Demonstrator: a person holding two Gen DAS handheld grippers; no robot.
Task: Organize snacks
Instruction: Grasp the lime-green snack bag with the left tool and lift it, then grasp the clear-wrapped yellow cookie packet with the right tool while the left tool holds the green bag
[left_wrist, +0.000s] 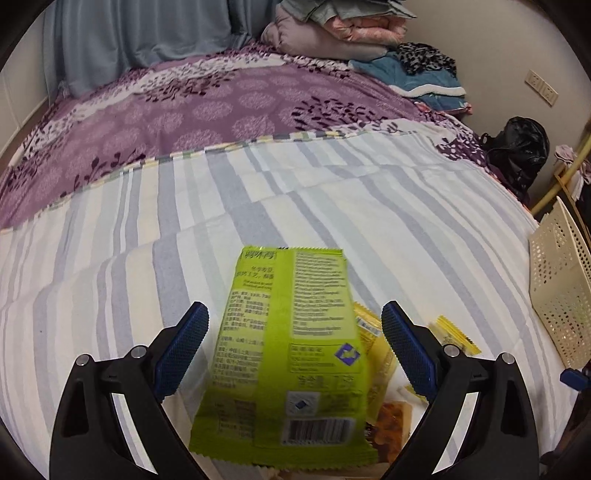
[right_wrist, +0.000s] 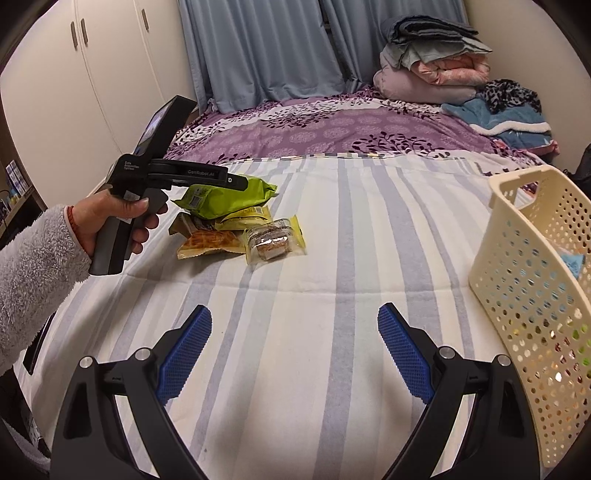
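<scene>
The left gripper (left_wrist: 295, 347) hangs wide around the green snack packet (left_wrist: 284, 350) topping the pile by the bed's (right_wrist: 314, 302) left edge — not yet pinching — while the right gripper (right_wrist: 295, 350) gapes empty beside the basket (right_wrist: 524, 280); next, squeeze and carry across.

Snack pile (right_wrist: 236, 221) on bed (right_wrist: 332, 258), basket (right_wrist: 532, 280) to its right
</scene>
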